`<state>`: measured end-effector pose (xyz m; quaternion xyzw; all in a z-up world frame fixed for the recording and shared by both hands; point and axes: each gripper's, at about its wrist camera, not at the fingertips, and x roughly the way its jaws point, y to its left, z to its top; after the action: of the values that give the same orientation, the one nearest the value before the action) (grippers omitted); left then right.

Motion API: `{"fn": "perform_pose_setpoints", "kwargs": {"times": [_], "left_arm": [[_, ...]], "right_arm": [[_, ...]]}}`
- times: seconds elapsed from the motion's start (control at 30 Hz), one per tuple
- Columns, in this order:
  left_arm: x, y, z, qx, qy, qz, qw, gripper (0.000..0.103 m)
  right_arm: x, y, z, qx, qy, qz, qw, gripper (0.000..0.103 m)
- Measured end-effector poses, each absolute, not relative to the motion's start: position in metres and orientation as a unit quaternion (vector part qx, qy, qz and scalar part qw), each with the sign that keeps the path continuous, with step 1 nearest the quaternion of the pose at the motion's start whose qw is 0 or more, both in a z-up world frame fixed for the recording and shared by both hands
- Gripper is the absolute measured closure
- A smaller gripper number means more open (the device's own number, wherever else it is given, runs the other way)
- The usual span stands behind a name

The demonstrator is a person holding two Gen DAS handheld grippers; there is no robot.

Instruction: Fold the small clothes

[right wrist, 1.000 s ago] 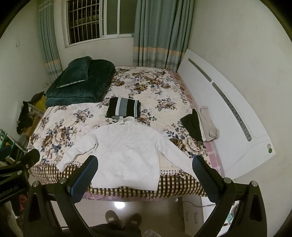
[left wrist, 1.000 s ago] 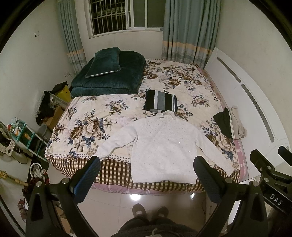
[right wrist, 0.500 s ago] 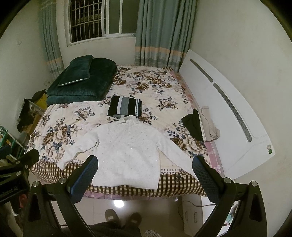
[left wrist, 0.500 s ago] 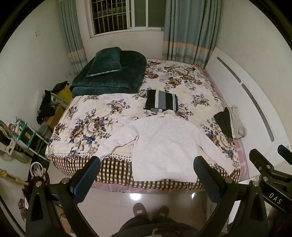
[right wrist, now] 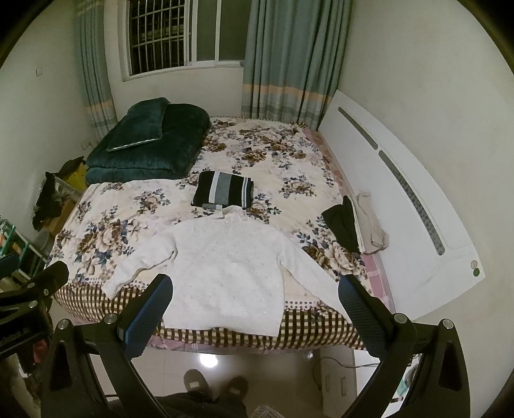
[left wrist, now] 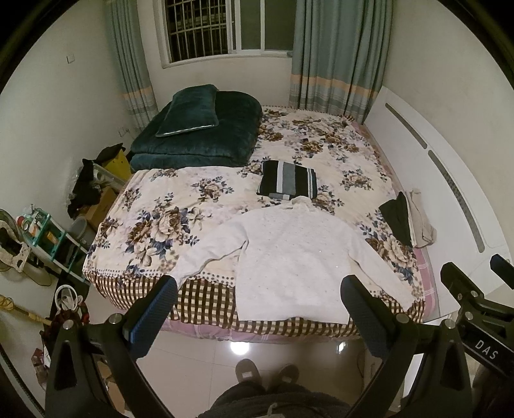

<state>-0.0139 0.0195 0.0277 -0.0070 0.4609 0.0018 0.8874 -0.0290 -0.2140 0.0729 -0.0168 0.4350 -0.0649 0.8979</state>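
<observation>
white sweater (left wrist: pixel 298 254) laid flat at the near edge of a floral bedspread (left wrist: pixel 154 225).
left gripper (left wrist: pixel 257 318) and right gripper (right wrist: pixel 257 315) are held spread wide, empty, above the tiled floor (left wrist: pixel 289 350); a folded striped garment (left wrist: pixel 287 180) is seen just beyond the collar, a green quilt (left wrist: pixel 199 135) by the curtained window (left wrist: pixel 225 29).

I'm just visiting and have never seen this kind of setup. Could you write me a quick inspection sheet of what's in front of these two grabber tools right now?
Surface: bed with floral cover, checked edge at the foot.
Job's things: white sweater spread flat, sleeves out, hem at the foot edge; striped folded garment just beyond its collar; black and beige clothes near the headboard side.
Clutter: dark green quilt with a pillow on top.
Grippers: left gripper and right gripper both open, empty, above the floor short of the bed.
Cables: cord on the floor by the bed corner.
Surroundings: barred window, curtains, cluttered shelf, the person's slippers.
</observation>
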Motion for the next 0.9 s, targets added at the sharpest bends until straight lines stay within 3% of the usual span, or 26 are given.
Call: {"fn": "perform_pose_setpoints", "kwargs": {"times": [0.9], "left_arm": [[-0.001, 0.014, 0.031, -0.012, 0.462, -0.003, 0.887, 0.0]], "right_arm": [[-0.029, -0.215, 0.074, -0.017, 0.432, -0.065, 0.899, 0.0]]}}
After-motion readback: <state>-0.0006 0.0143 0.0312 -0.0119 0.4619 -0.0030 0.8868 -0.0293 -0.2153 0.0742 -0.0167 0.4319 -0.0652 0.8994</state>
